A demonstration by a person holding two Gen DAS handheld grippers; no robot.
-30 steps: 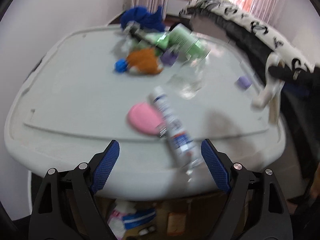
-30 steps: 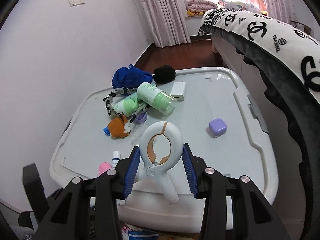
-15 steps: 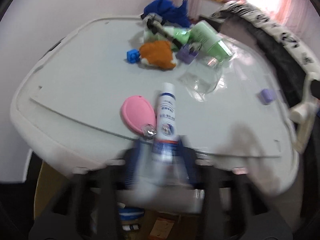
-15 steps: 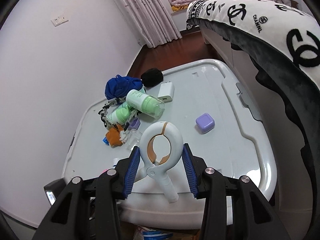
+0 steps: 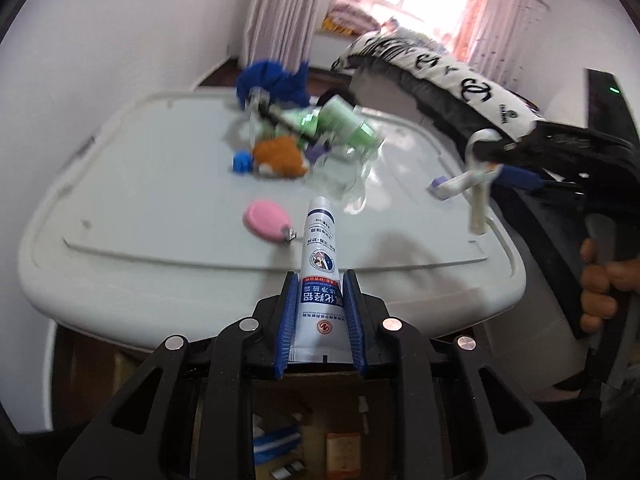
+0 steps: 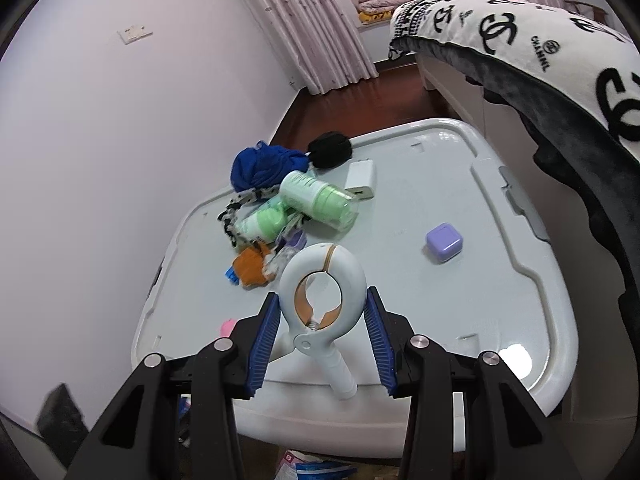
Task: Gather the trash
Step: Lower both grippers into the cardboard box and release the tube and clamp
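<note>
Gripping the tube (image 5: 320,280) by its flat tail, my left gripper (image 5: 319,312), jaws just closed on it, holds it above the near edge of the white lid (image 5: 160,184); its long axis runs away from me, cap end forward. Ahead lie a pink fob (image 5: 266,220), clear wrapper (image 5: 340,180) and green bottles (image 5: 344,126). My right gripper (image 6: 320,320) clasps a white clamp (image 6: 322,280).

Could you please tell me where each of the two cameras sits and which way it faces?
Left wrist: on the left gripper, looking down over the white lid; it grips a tube; a hand shows at right.
Right wrist: on the right gripper, looking down from higher; it holds a white clamp.
Shared: lid, clamp, green bottles, blue cloth.
</note>
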